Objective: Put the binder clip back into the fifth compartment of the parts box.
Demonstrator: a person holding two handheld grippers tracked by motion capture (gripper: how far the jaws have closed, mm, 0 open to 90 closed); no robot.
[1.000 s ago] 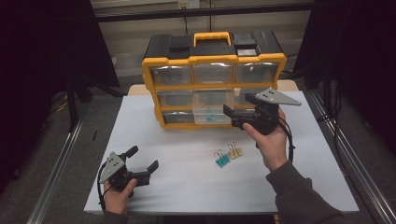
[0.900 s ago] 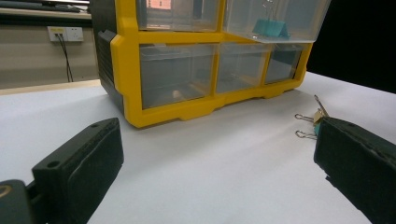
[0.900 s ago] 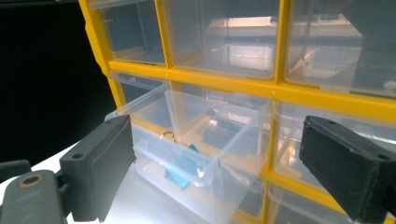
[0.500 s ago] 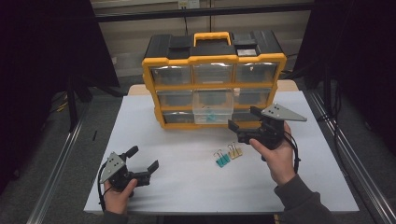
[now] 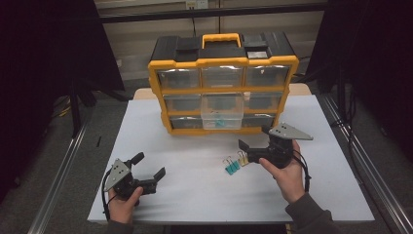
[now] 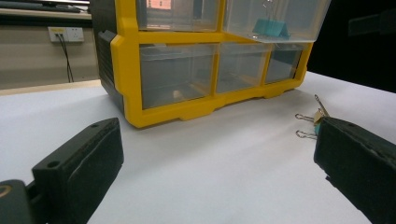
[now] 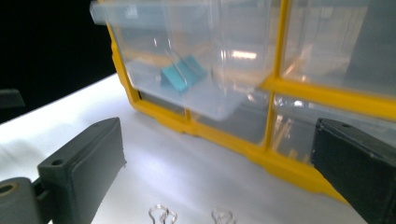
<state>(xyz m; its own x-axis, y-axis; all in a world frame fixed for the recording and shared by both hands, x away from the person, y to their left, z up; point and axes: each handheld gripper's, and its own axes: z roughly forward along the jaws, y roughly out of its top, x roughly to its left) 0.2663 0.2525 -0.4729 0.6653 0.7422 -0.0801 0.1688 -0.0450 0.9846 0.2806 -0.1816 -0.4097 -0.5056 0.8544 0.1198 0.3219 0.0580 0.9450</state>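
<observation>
While the right tongs (image 5: 253,146) have just been spreading with nothing between them, 2 clips (image 5: 236,163) lie at their 8 o'clock on the table (image 5: 195,195), left tongs (image 5: 148,165) released, drawer (image 5: 221,113) pulled out of the organizer (image 5: 224,63).

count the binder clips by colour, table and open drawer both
Teal binder clips: 2, one on the table, one in the open drawer
Yellow binder clips: 1, on the table
Total: 3
</observation>
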